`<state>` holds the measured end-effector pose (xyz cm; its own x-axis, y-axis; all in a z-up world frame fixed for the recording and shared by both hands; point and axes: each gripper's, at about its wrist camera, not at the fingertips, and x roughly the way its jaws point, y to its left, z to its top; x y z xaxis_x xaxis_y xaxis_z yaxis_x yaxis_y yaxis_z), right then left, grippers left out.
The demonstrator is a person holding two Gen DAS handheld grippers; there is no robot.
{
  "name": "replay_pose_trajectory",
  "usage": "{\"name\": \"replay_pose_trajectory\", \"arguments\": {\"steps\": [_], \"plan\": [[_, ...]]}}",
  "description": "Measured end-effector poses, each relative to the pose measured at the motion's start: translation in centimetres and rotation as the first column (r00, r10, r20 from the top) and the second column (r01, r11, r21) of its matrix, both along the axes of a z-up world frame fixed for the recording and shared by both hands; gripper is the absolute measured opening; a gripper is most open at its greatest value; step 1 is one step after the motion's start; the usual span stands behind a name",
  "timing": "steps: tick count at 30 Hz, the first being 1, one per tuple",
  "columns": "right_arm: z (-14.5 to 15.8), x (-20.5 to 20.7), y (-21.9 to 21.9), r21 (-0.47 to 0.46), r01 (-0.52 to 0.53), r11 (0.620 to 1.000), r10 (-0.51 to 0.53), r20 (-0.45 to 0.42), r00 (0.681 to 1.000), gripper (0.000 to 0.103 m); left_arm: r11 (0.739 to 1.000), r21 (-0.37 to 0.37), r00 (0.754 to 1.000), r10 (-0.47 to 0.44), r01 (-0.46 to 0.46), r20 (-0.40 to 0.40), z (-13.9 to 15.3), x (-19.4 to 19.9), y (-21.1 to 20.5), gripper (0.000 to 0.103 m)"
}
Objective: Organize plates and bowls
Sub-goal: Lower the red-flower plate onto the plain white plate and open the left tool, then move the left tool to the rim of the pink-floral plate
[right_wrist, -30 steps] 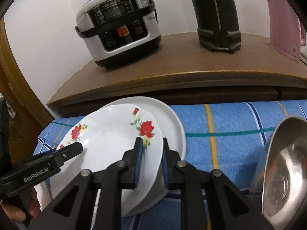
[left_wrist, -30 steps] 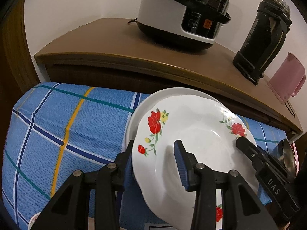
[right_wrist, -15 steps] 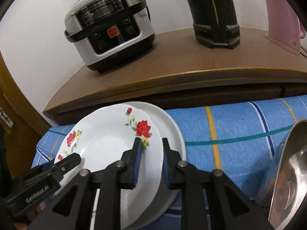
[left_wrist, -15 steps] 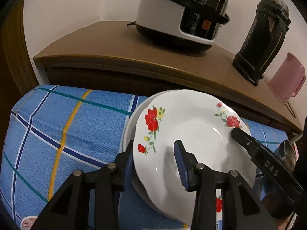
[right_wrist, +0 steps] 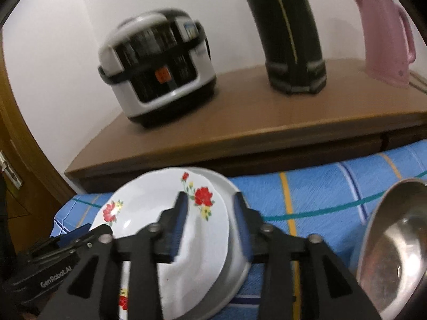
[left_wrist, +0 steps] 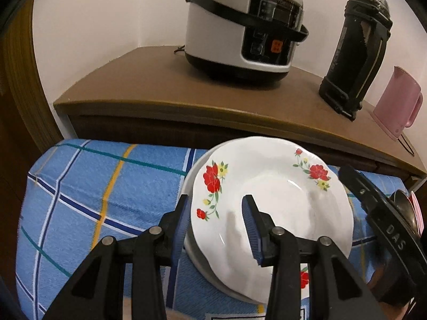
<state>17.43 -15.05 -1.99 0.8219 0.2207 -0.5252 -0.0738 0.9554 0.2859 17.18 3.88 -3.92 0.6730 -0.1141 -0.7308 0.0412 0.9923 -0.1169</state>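
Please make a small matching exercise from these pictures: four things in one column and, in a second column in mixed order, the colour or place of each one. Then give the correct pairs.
Things:
1. floral plate
2. kettle
3. rice cooker
4. steel bowl

Descriptions:
A. pink, at the right end of the wooden counter
B. shiny metal, on the blue checked cloth
C. white with red flowers, on top of a plain white plate
D. white and black, with an orange button

Pairs: 1-C, 2-A, 3-D, 4-B
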Motion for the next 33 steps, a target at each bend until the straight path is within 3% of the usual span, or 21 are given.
{"name": "replay_pose_trajectory", "arguments": {"steps": [3, 11, 22, 27, 33], "plan": [[0.5, -0.9, -0.2, -0.011, 0.028, 1.0, -0.028, 0.043, 0.999, 0.05, 1.0, 0.023, 1.0, 0.009, -0.009, 0.005, 0.4, -0.3, 0.0, 0.043], [1.3, -3.1, -0.2, -0.023, 0.054, 0.998, -0.052, 0.074, 0.996, 0.05, 0.999, 0.038, 1.0, 0.014, -0.014, 0.015, 1.7, -2.1, 0.5, 0.043], [1.5, -8.0, 0.0, -0.01, 0.062, 0.998, -0.061, 0.094, 0.994, 0.052, 0.999, -0.033, 0.998, 0.039, -0.037, 0.045, 2.8, -8.1, 1.2, 0.043], [1.6, -10.7, -0.8, 0.042, 0.067, 0.997, -0.071, 0.078, 0.994, 0.054, 0.999, 0.011, 0.998, 0.032, -0.033, 0.052, 2.6, -9.9, 0.5, 0.043], [2.2, -13.1, -0.6, 0.021, 0.052, 0.998, -0.054, 0.097, 0.994, 0.054, 1.0, 0.022, 0.999, 0.015, -0.017, 0.051, 2.5, -11.4, -0.2, 0.043]]}}
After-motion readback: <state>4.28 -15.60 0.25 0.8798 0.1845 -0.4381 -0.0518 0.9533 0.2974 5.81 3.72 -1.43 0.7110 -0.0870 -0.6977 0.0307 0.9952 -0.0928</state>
